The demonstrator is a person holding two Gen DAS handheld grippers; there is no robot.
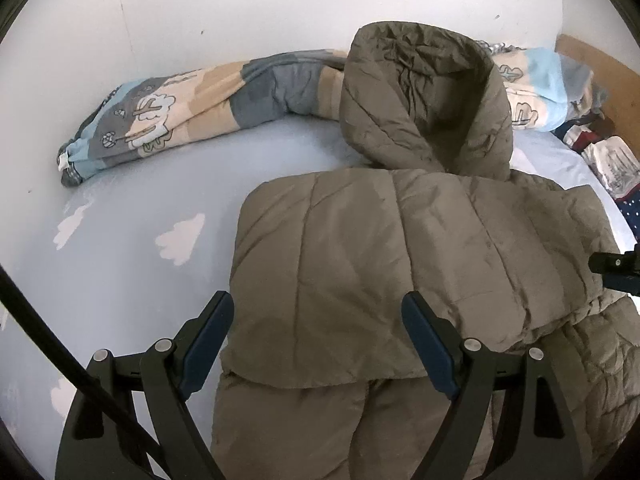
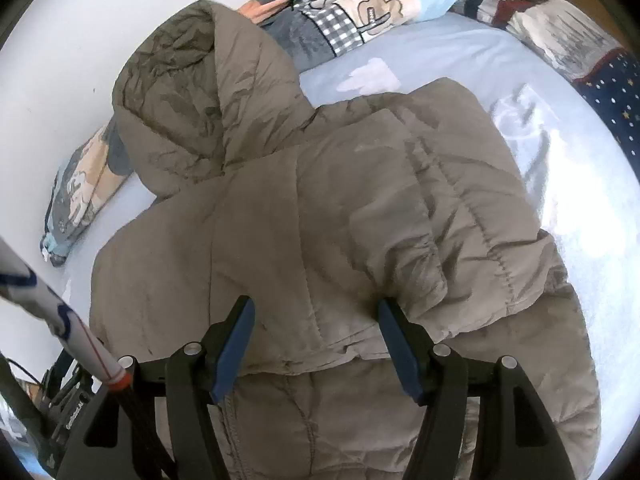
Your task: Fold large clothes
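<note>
An olive-brown puffer jacket [image 1: 360, 248] lies on the bed with its hood [image 1: 420, 100] propped up at the far end. One sleeve is folded across its body. My left gripper [image 1: 318, 304] hovers over the folded sleeve, jaws wide apart, with no pad pressing on the cloth. In the right wrist view the jacket [image 2: 320, 200] and its hood [image 2: 180, 100] fill the middle. My right gripper [image 2: 316, 306] is open above the sleeve's cuff end, nothing pinched. Its black tip [image 1: 616, 272] shows at the right edge of the left wrist view.
The pale blue sheet [image 1: 140, 280] has white cloud prints. A rolled patterned quilt [image 1: 180, 112] lies along the white wall [image 1: 200, 0]. Dark starry bedding [image 2: 616, 96] and a wooden headboard [image 1: 600, 64] are at the right. A black cable [image 1: 40, 320] crosses the lower left.
</note>
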